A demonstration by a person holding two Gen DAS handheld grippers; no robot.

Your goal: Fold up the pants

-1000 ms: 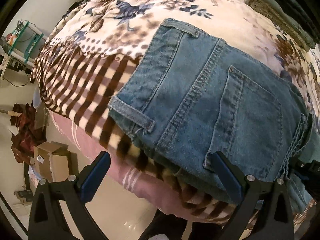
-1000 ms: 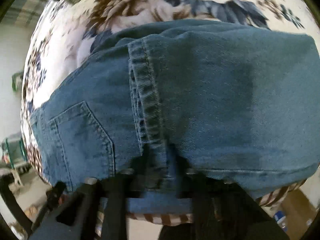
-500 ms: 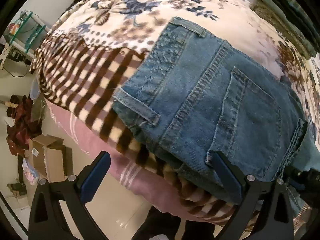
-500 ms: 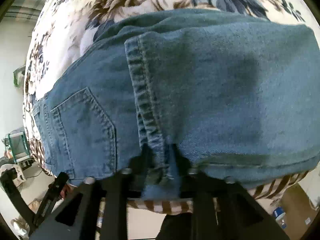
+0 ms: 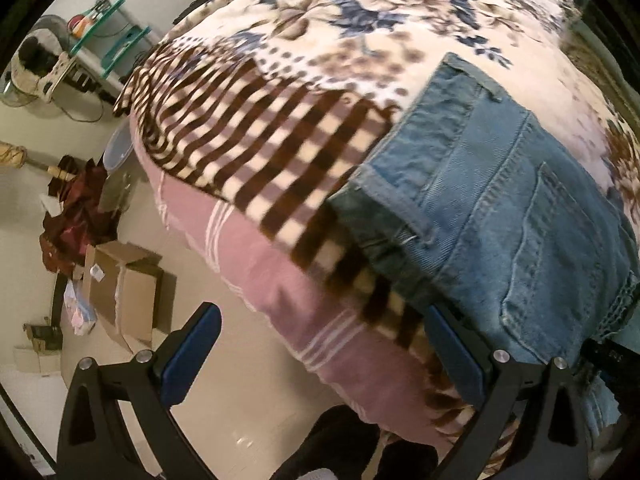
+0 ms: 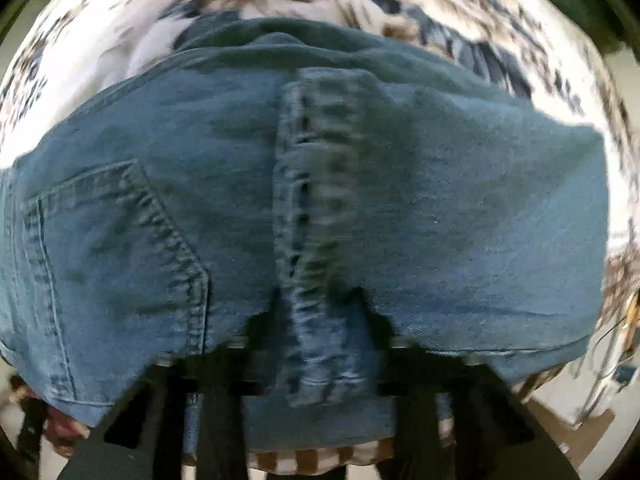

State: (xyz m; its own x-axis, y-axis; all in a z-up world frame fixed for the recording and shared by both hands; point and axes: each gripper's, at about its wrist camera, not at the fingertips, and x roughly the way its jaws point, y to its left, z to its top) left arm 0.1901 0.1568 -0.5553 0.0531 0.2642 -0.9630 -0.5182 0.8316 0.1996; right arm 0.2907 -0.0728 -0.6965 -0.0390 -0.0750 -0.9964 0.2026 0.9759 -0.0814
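Folded blue jeans point(image 5: 500, 208) lie on a floral and checked blanket point(image 5: 360, 40) at the bed's near edge, waistband left, back pocket up. My left gripper point(image 5: 324, 344) is open and empty, its blue pads wide apart; it hangs off the bed edge, left of the jeans. In the right wrist view the jeans point(image 6: 440, 208) fill the frame, a hemmed leg end point(image 6: 320, 240) folded over the seat. My right gripper point(image 6: 316, 344) is shut on that hem at the jeans' near edge; denim covers its fingertips.
A pink mattress side point(image 5: 280, 280) drops to a pale tiled floor. Cardboard boxes point(image 5: 128, 284), a red cloth heap point(image 5: 76, 220) and a green rack point(image 5: 108, 28) stand on the left. More folded clothes lie at the bed's far right.
My left gripper has swung left and back off the jeans toward the bed edge, staying open. My right gripper keeps its hold on the hem and has shifted left along the jeans.
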